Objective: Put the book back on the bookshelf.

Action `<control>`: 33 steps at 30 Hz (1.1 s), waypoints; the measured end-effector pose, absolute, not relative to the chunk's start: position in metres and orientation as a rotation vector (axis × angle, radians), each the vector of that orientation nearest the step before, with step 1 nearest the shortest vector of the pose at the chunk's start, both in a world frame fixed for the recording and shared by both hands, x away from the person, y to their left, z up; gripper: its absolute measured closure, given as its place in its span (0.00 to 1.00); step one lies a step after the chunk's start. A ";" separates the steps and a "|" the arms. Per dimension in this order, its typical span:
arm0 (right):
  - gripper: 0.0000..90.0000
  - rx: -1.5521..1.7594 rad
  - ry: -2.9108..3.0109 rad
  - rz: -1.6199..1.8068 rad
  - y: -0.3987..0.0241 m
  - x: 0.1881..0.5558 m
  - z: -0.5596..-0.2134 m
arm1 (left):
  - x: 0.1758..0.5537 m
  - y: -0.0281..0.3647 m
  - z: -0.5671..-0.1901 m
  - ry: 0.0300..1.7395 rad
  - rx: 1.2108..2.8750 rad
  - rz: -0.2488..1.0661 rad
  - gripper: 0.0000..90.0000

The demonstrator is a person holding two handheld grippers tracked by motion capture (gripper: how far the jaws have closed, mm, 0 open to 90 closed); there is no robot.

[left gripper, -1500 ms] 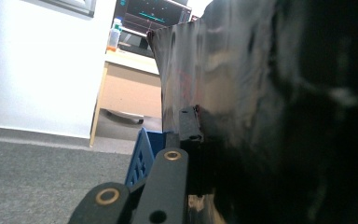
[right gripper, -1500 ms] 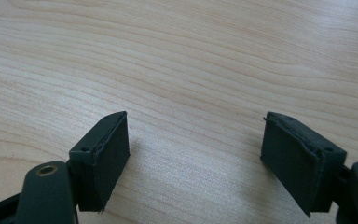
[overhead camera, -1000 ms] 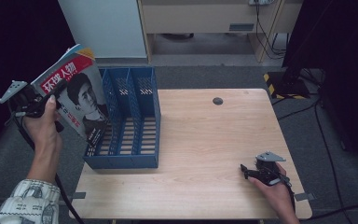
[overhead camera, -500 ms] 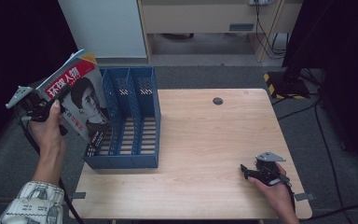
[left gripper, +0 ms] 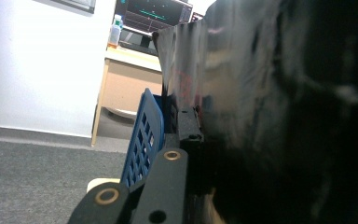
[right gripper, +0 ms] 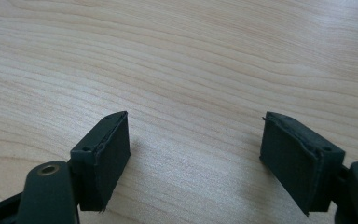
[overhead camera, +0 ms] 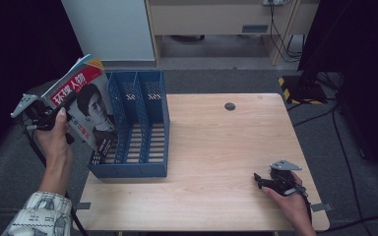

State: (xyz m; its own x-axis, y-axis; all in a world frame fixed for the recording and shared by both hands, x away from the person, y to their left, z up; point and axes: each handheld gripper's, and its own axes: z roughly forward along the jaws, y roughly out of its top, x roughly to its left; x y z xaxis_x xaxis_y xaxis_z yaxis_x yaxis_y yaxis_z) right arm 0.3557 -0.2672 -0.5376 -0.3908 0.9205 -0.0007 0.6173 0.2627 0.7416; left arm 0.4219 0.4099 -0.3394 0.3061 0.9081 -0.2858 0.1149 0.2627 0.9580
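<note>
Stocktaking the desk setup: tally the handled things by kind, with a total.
Magazines: 1
File racks: 1
Grippers: 2, left and right
Total: 4

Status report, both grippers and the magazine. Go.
Left gripper shut on magazine, held tilted beside the blue file rack. Right gripper open, resting on table. Nothing blocking the rack's slots.

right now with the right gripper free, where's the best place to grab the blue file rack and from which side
Probably the top edge of the blue file rack's right outer wall, coming straight down from above. That wall is a thin upright panel facing the open tabletop, and the open right gripper could straddle it. The left gripper holds the magazine over the rack's left side.
</note>
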 end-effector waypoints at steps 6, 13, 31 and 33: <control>0.27 1.392 2.104 0.933 -0.267 0.356 -0.538 | 0.420 0.410 -0.346 1.125 1.195 0.740 0.96; 0.27 1.397 2.101 0.933 -0.267 0.355 -0.537 | 0.421 0.410 -0.355 1.131 1.176 0.726 0.96; 0.27 1.401 2.093 0.931 -0.266 0.355 -0.538 | 0.419 0.406 -0.380 1.151 1.190 0.713 0.96; 0.27 1.401 2.093 0.930 -0.266 0.354 -0.538 | 0.418 0.406 -0.381 1.150 1.192 0.713 0.96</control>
State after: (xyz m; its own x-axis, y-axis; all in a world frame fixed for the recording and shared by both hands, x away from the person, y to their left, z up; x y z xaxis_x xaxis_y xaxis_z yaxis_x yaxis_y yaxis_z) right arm 0.3544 -0.2661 -0.5376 -0.3807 0.9247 -0.0007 0.6191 0.2555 0.7426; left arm 0.4182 0.4057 -0.3809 0.3072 0.9033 -0.2993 0.1343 0.2702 0.9534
